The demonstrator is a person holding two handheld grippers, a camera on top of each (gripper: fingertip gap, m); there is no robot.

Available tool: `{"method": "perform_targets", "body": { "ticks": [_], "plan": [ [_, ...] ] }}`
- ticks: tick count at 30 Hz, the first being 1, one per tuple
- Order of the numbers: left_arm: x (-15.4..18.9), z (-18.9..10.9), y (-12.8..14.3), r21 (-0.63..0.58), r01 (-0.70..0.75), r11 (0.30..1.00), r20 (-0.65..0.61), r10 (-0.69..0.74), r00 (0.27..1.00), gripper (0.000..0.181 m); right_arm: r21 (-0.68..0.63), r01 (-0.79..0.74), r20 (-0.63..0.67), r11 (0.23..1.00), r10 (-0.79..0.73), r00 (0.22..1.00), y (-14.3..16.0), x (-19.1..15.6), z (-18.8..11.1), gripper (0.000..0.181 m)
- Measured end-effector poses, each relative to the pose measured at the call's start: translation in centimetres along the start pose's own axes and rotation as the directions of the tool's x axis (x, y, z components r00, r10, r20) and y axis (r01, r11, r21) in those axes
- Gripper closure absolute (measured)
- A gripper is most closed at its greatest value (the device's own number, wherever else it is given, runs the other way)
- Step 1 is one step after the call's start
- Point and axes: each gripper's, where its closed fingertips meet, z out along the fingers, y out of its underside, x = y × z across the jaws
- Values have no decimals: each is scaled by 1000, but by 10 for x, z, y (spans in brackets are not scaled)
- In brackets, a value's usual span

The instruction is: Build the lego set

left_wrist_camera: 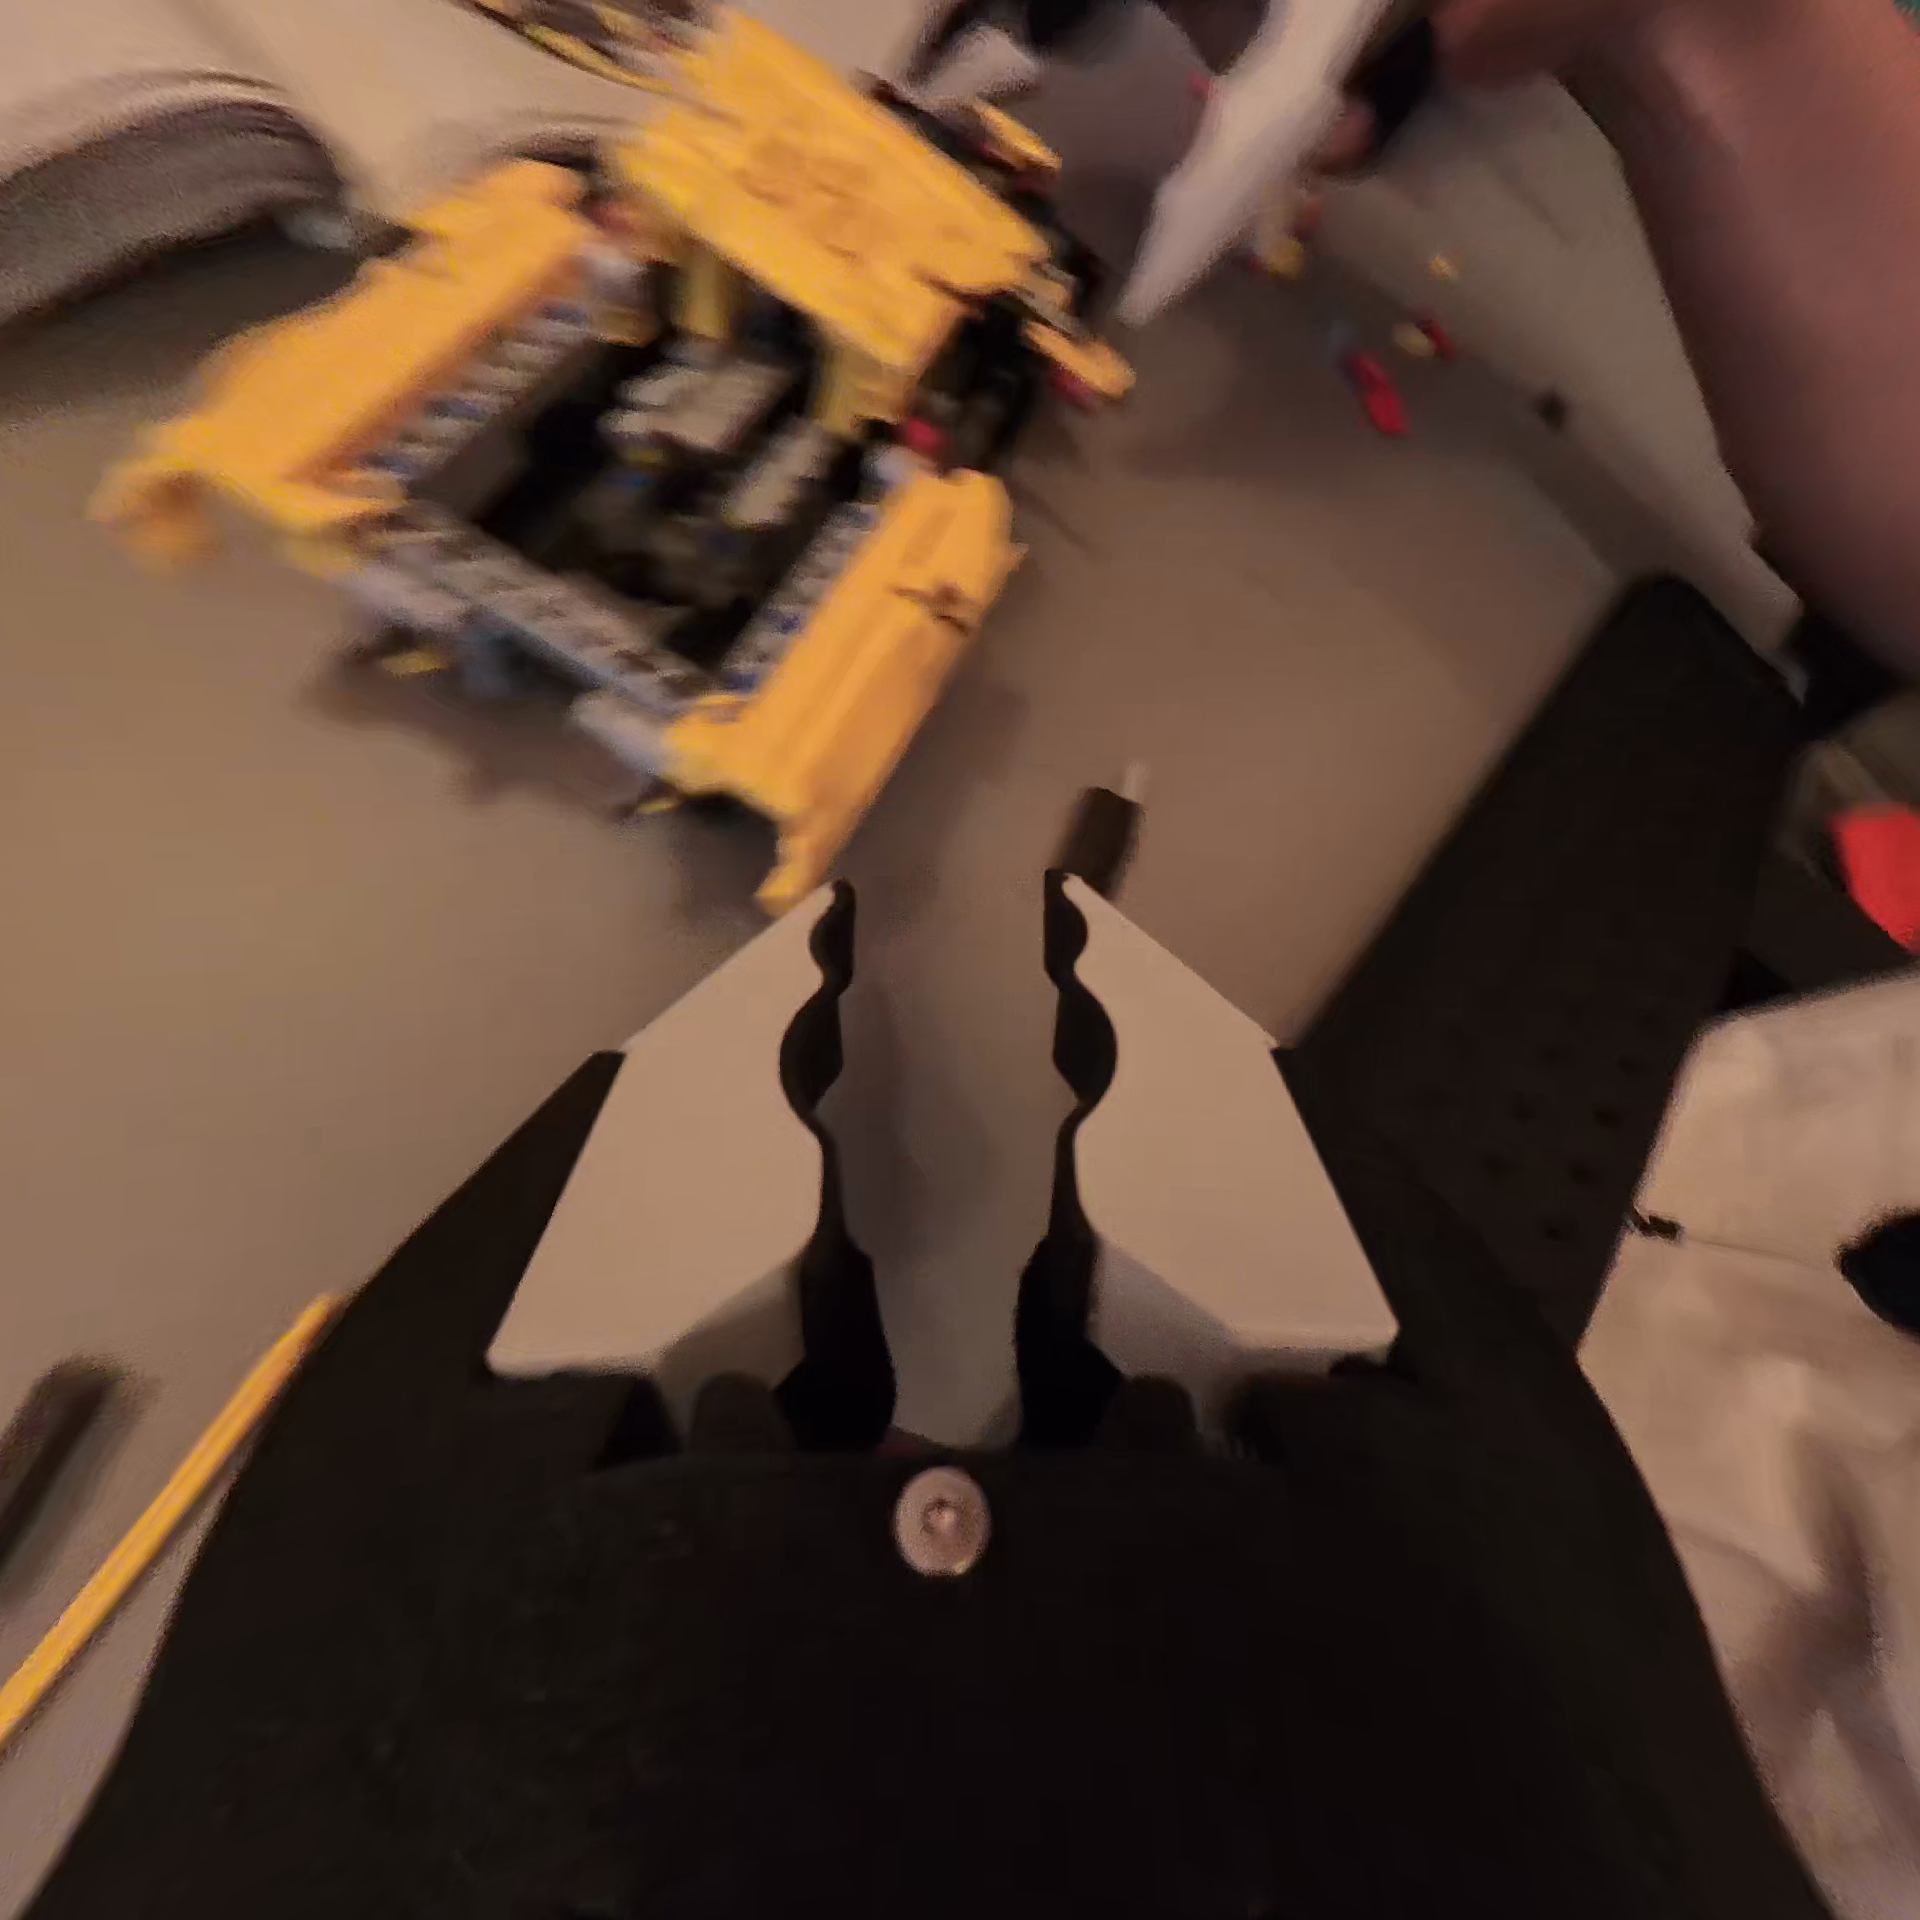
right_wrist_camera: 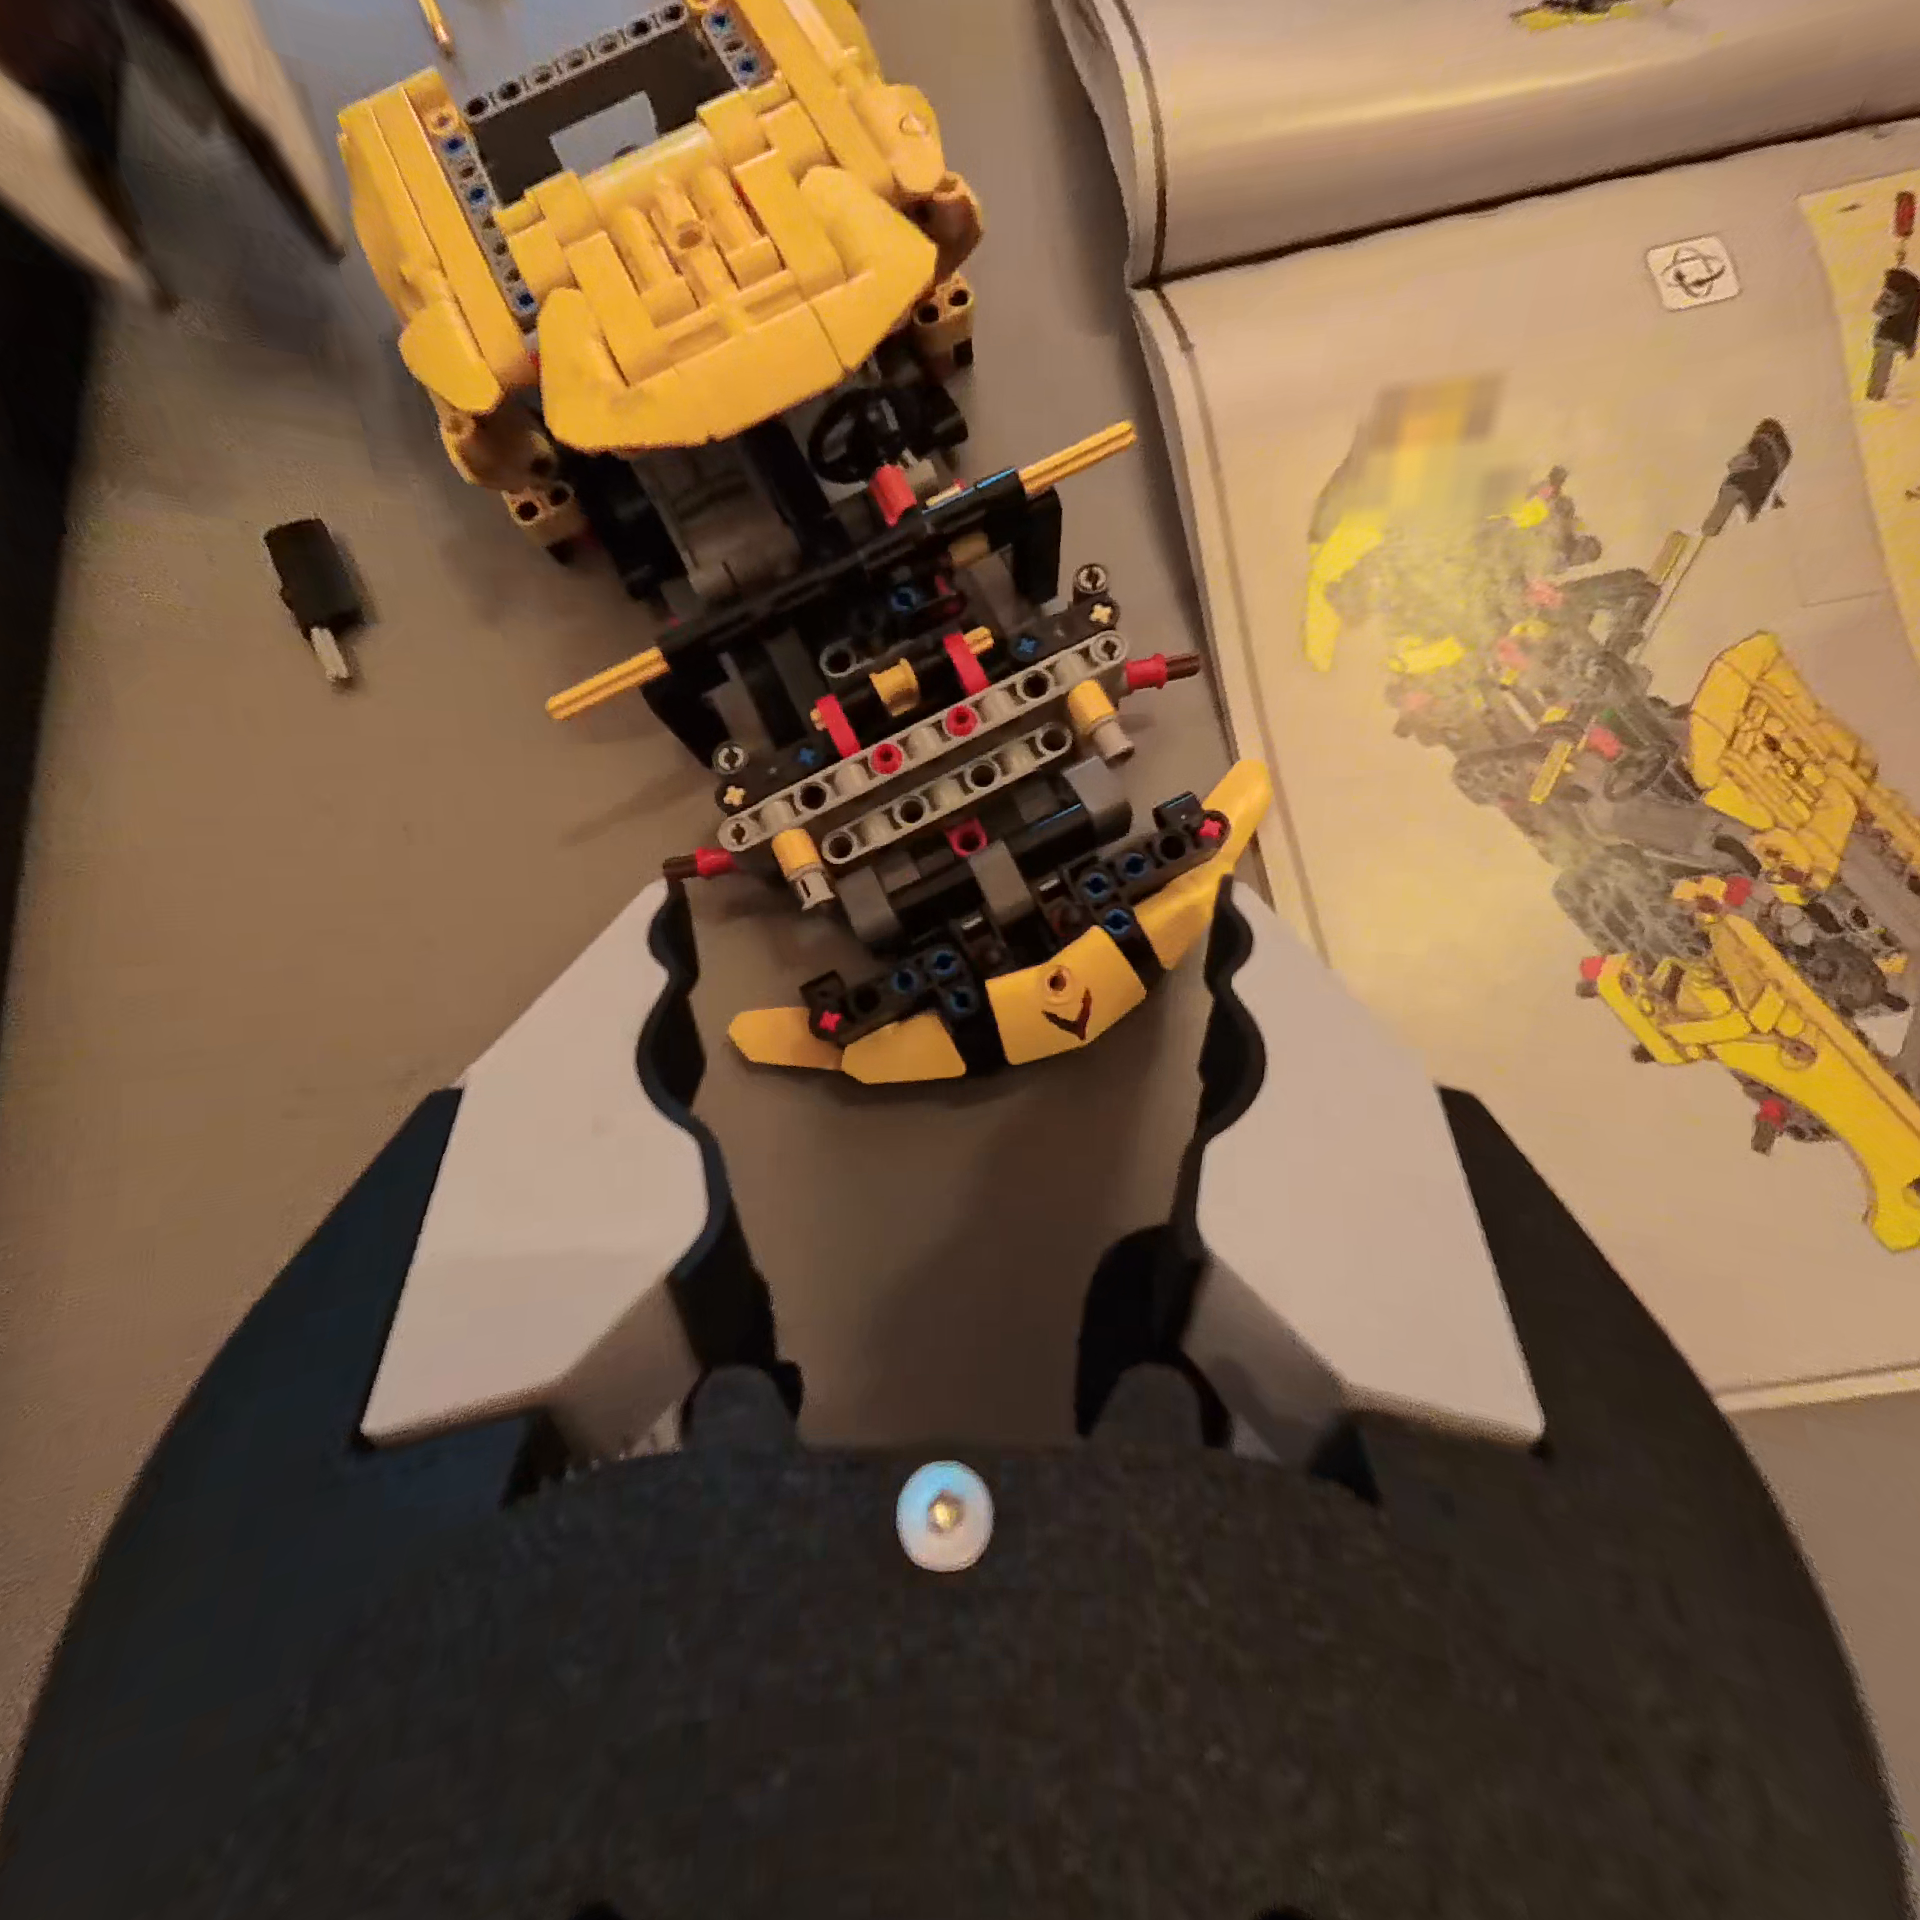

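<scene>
Surroundings first: an open instruction booklet (right_wrist_camera: 1507, 727) is laid flat on the worktop (right_wrist_camera: 260, 935) just right of the model in the right wrist view, its near edge almost touching the bumper end. A small black piece with a pale stub (right_wrist_camera: 317, 608) is seen loose on the worktop left of the model, well apart from it; the same piece (left_wrist_camera: 1096, 831) is seen just past the right fingertip in the left wrist view. Small red and yellow loose parts (left_wrist_camera: 1392, 364) are scattered beyond the model there. A thin yellow strip (left_wrist_camera: 156, 1496) is visible at lower left. A person's forearm (left_wrist_camera: 1766, 312) is seen at upper right, with the other gripper (left_wrist_camera: 1247, 156) blurred beside it.

The lego model (right_wrist_camera: 790, 520), a yellow and black vehicle chassis, is set on the worktop. In the right wrist view its long axis runs away from the camera, bumper (right_wrist_camera: 1018, 987) nearest, yellow body (right_wrist_camera: 675, 260) farthest. The left view is motion-blurred; the model (left_wrist_camera: 623, 416) is seen upper left, detail not resolvable.

Right gripper (right_wrist_camera: 945, 894) is held above and behind the bumper, jaws spread wide, nothing gripped; the bumper is framed between the fingertips. Left gripper (left_wrist_camera: 948, 894) is pointed at bare worktop near the model's corner, jaws parted, empty.
</scene>
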Motion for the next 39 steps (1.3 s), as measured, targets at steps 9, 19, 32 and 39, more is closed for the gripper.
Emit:
{"method": "perform_targets", "body": {
  "ticks": [9,19,32,39],
  "plan": [
    [-47,2,-30,166,90,982,256,-131,958,128,4,-115,-61,993,115,991,4,-11,0,117],
    [-76,4,-50,55,-34,998,202,22,979,138,-6,-348,-280,938,332,901,22,-86,-7,124],
    [-60,-15,-36,175,61,983,251,-104,962,120,176,-61,-23,982,66,998,-48,-75,-18,105],
    [-41,10,-45,338,390,857,41,-428,903,106,105,-196,392,975,141,909,-87,-26,43,82]
  ]
}}
